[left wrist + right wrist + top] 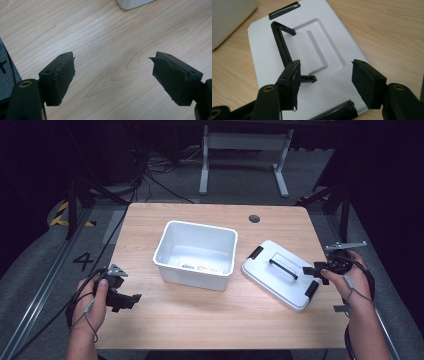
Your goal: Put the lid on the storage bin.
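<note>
Two spread grippers, left gripper (131, 301) and right gripper (314, 272), beside lid (280, 273).

Open white bin (196, 254) mid-table, lid (281, 274) just right, right gripper (320, 271) over it.

In the left gripper view the white bin (133, 3) is cut by the top edge, so only one corner of it is seen, far above the left gripper (113, 75), and a dark thing at the left edge beside the table (112, 37) is too much cut to tell what it is. In the right gripper view the bin (229, 20) is cut by the left and top edges, and the near end of the black handle (283, 47) on the lid (317, 75) is hidden behind the left jaw of the right gripper (325, 85). In the high view the label (200, 267) inside the bin (196, 252) is too small to read, and the person's forearms are cut by the bottom edge.
</note>
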